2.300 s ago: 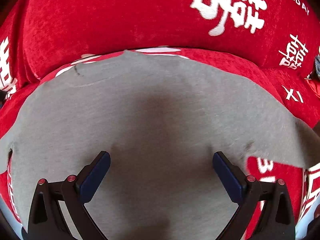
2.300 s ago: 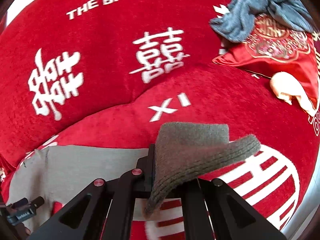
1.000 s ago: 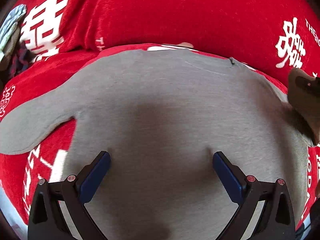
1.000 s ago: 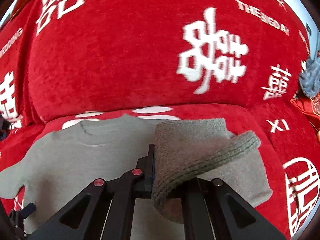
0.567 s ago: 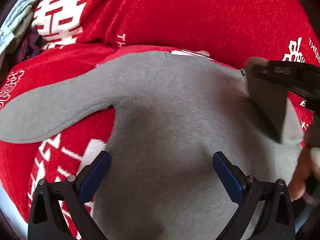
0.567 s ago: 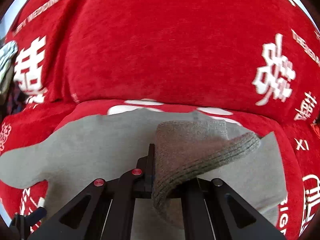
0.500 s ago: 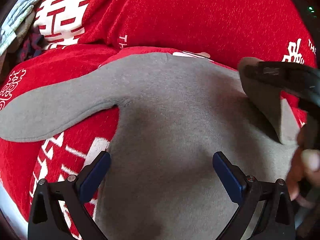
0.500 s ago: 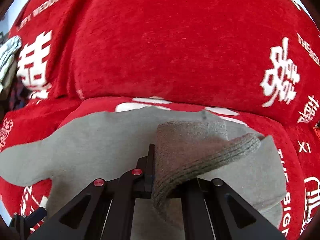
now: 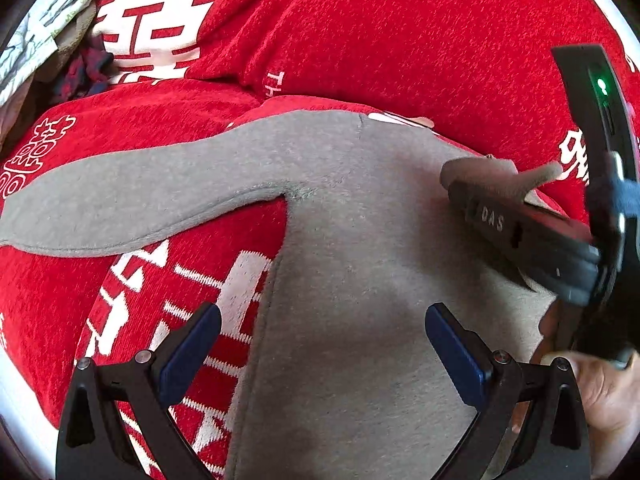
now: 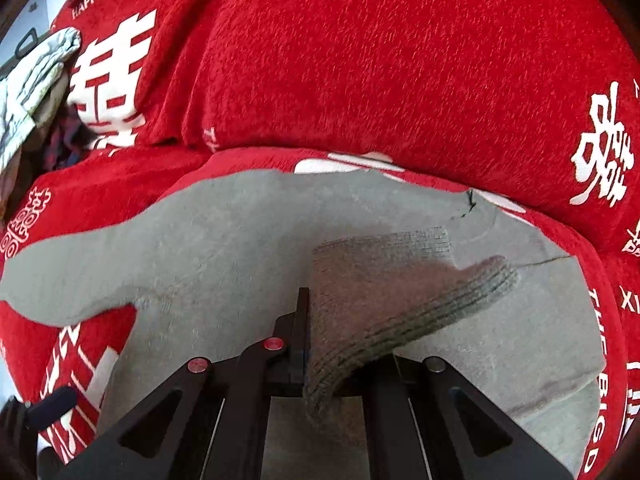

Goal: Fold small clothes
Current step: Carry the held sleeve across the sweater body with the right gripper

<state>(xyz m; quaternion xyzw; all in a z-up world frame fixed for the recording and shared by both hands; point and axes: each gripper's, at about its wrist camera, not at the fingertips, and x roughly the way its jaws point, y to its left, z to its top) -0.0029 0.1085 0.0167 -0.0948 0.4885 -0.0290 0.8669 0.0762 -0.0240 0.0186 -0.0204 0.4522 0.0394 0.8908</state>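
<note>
R tool [image 10: 316, 344] is pressed together on the ribbed cuff [image 10: 404, 300] of a grey sweatshirt [image 9: 360, 280] — cuff bunched and sticking up past the fingers, held above the shirt's body. L tool [image 9: 320, 344] is spread wide w/ nothing between its blue pads [image 9: 192, 348], hovering over the shirt's lower body near the side seam. The sweatshirt lies flat, front down or up I can't tell, on a red sofa cover [image 9: 400, 40] w/ white characters; neckline near the backrest, the other sleeve [image 9: 120, 200] stretched out flat to the side, well apart from the held cuff. Judgement: fleecy knit — light, soft, no stiffness at all, so it drapes and sags from any single pinch, and the plush cover prob. drags on it rather than letting it slide. Not fragile, not slippery. Best holds look like the thick bits: ribbed cuffs, hem, shoulder seam, since a pinch in mid-fabric may lift one layer only. For the free sleeve, taking the cuff end seems right; the L tool could pin the body near the armpit [image 9: 296, 196] so the fold line stays put.
</note>
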